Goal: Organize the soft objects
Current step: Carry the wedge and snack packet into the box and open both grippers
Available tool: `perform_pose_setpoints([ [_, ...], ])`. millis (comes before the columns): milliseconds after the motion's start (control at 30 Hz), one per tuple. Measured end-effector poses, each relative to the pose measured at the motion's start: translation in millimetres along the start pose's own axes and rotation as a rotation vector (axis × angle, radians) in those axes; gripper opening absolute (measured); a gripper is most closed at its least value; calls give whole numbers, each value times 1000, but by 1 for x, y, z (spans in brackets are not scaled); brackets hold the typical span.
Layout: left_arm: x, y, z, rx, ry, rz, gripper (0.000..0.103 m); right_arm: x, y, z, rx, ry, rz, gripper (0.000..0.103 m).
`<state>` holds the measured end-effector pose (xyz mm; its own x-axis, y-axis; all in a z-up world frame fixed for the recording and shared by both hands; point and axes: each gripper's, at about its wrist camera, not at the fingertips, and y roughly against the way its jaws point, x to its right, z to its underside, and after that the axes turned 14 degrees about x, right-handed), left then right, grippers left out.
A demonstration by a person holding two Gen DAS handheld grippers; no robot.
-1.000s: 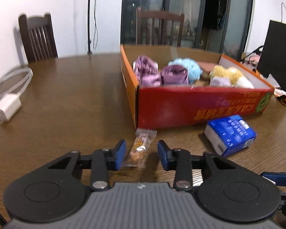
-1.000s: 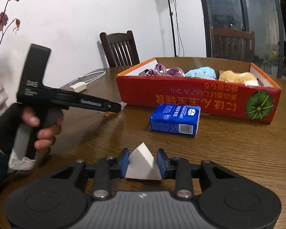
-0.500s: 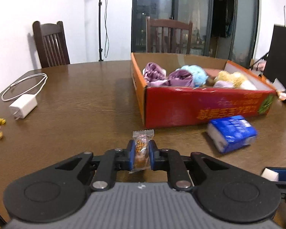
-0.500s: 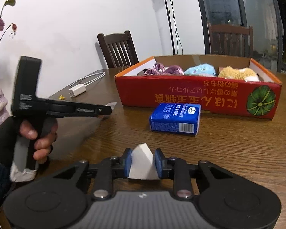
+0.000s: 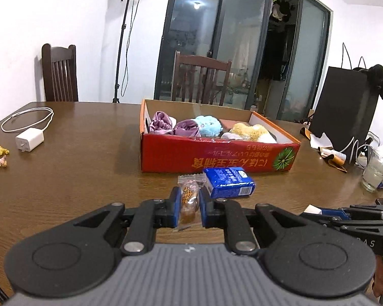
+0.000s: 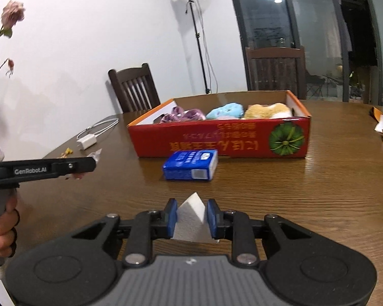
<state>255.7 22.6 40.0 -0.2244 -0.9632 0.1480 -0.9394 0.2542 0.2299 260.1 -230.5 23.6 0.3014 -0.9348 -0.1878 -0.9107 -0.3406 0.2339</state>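
Blue tissue pack [image 5: 228, 182] lying before red cardboard box [image 5: 217, 156]; left gripper [image 5: 188, 205] clamping crinkly snack packet [image 5: 189, 199], right gripper [image 6: 192, 218] clamping white wedge sponge [image 6: 191, 220]

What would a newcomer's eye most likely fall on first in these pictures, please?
Probably the red cardboard box in the middle of the wooden table, filled with purple, blue and yellow plush items. Next, the left claw shut on a wrapped snack, and the right claw shut on a white sponge wedge, with a blue tissue pack lying before the box.
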Motion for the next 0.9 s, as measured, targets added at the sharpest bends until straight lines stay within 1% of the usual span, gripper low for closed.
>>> perform_pose_setpoints([
  [100,4,-8,-8,8,-7,20,16,5,0,-4,4,-6,-3,24],
  [167,10,-21,-23,29,-51,37,16,9,-5,-13,7,-25,-33,24],
  [233,16,-39,-43,60,-93,72,16,12,-14,-27,26,-30,-62,24],
  [267,17,-53,-54,69,-99,92,16,12,-22,-38,43,-17,-70,24],
  [333,15,-86,-75,56,-92,118,16,14,-41,-58,72,11,-82,24],
  [400,12,-124,-92,43,-91,110,16,20,-68,-80,74,8,-99,24],
  [467,9,-168,-103,2,-87,90,16,28,-102,-98,54,-10,-111,24],
  [533,5,-206,-110,-37,-72,84,16,34,-135,-111,31,-18,-98,24],
  [567,2,-228,-112,-68,-53,93,16,36,-153,-117,13,-12,-96,24],
  [600,0,-245,-112,-94,-30,86,16,39,-170,-122,0,-15,-91,24],
  [633,-3,-264,-112,-124,-13,69,16,39,-187,-125,-14,-5,-83,24],
  [700,-6,-296,-109,-167,-28,34,16,39,-220,-129,-58,13,-63,24],
  [767,-11,-318,-103,-210,-38,-2,18,37,-248,-128,-103,46,-54,25],
  [833,-17,-332,-96,-247,-29,-24,23,36,-268,-126,-134,61,-36,30],
  [867,-20,-335,-93,-258,-24,-23,28,35,-275,-123,-150,63,-21,33],
  [900,-23,-334,-90,-259,-18,-9,38,34,-279,-121,-161,63,-11,46],
])
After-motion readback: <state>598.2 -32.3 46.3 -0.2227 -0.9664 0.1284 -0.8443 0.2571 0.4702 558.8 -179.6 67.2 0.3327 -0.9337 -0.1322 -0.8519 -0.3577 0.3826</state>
